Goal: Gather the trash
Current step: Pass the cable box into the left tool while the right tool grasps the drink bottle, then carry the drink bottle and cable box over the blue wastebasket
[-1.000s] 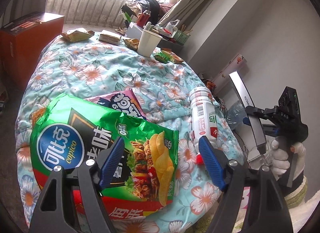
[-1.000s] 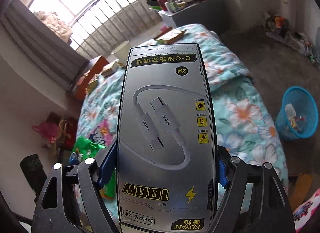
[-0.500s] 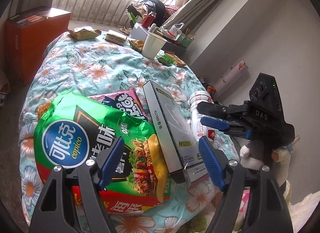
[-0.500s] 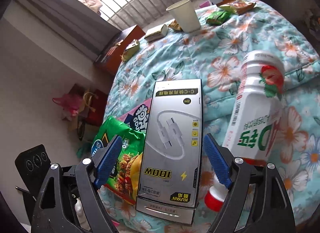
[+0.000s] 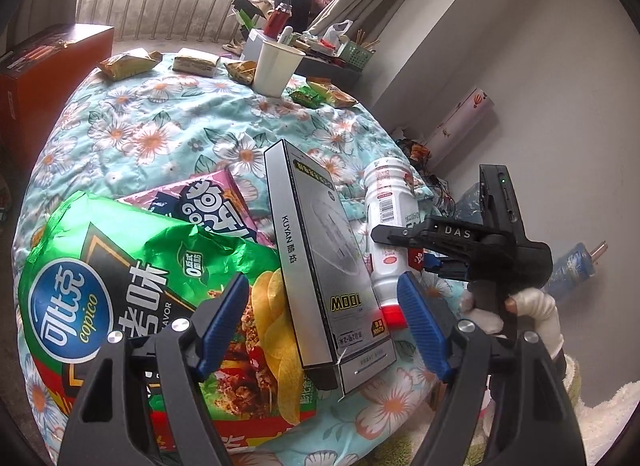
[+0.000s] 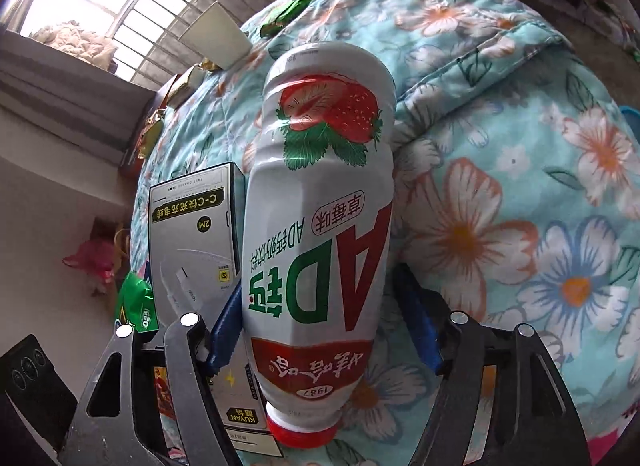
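Note:
A white strawberry milk bottle (image 6: 320, 205) with a red cap lies on the flowered quilt (image 5: 140, 133). My right gripper (image 6: 320, 294) straddles the bottle's lower body and its jaws are closing. The left pad is at the bottle's side, while a small gap shows at the right pad. The left wrist view shows that gripper (image 5: 400, 246) over the bottle (image 5: 390, 201), held by a white-gloved hand. A grey cable box (image 5: 316, 250) rests beside the bottle, leaning on a green chips bag (image 5: 120, 266). My left gripper (image 5: 322, 286) hovers open above box and bag.
A pink snack packet (image 5: 208, 205) lies under the chips bag. A paper cup (image 5: 276, 65) and several small wrappers (image 5: 128, 61) sit at the quilt's far end. An orange box (image 5: 52, 61) stands left of the bed. A blue bin's rim (image 6: 632, 113) shows at the right.
My right gripper let go of the grey cable box, which now lies on the bed. It then dropped down over the milk bottle and narrowed its jaws. My left gripper shifted slightly.

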Action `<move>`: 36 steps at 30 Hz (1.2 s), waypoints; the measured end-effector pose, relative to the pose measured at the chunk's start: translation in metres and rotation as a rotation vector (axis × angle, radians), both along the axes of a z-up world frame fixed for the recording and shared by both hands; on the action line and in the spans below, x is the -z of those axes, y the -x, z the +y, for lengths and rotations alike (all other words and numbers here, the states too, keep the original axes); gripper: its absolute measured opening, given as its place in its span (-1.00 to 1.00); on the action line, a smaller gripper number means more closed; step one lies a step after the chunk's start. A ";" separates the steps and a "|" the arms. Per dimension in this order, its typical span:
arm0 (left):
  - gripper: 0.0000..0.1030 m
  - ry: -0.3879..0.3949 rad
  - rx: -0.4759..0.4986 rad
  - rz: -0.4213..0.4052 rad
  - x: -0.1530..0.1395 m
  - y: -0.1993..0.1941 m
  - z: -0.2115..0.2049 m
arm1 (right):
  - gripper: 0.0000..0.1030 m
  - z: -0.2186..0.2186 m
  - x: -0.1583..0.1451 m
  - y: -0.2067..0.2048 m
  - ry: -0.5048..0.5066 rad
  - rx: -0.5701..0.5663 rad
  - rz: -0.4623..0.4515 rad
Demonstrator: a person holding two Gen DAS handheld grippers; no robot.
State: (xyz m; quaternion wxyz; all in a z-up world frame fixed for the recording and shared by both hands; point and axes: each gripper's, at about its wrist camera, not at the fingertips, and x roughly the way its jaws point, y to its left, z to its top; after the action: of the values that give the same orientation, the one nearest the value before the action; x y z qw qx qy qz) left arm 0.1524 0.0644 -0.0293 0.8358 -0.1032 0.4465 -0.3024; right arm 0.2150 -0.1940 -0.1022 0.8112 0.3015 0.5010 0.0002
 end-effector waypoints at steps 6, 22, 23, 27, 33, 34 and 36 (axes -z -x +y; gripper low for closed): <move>0.44 -0.063 0.011 0.024 0.002 -0.018 -0.027 | 0.09 -0.033 -0.014 0.018 0.008 0.021 -0.038; 0.51 -0.194 0.144 0.138 0.032 -0.081 -0.136 | 0.09 -0.072 -0.025 0.067 0.120 -0.035 -0.092; 0.53 -0.197 0.148 0.135 0.034 -0.084 -0.144 | 0.09 -0.075 -0.024 0.066 0.107 -0.034 -0.091; 0.55 -0.233 0.142 0.118 0.041 -0.090 -0.169 | 0.10 -0.080 -0.015 0.062 0.072 -0.025 -0.083; 0.55 -0.260 0.148 0.094 0.040 -0.067 -0.174 | 0.20 -0.086 -0.016 0.065 0.076 -0.040 -0.088; 0.56 -0.270 0.147 0.089 0.039 -0.061 -0.174 | 0.24 -0.086 -0.016 0.066 0.085 -0.044 -0.089; 0.57 -0.292 0.154 0.071 0.039 -0.050 -0.176 | 0.27 -0.089 -0.015 0.067 0.066 -0.039 -0.097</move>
State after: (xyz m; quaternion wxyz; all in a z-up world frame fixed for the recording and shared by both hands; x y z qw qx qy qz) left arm 0.2022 -0.1112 -0.0681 0.8000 0.0429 0.5216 -0.2935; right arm 0.1479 -0.2826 -0.0871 0.8438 0.2643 0.4668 0.0142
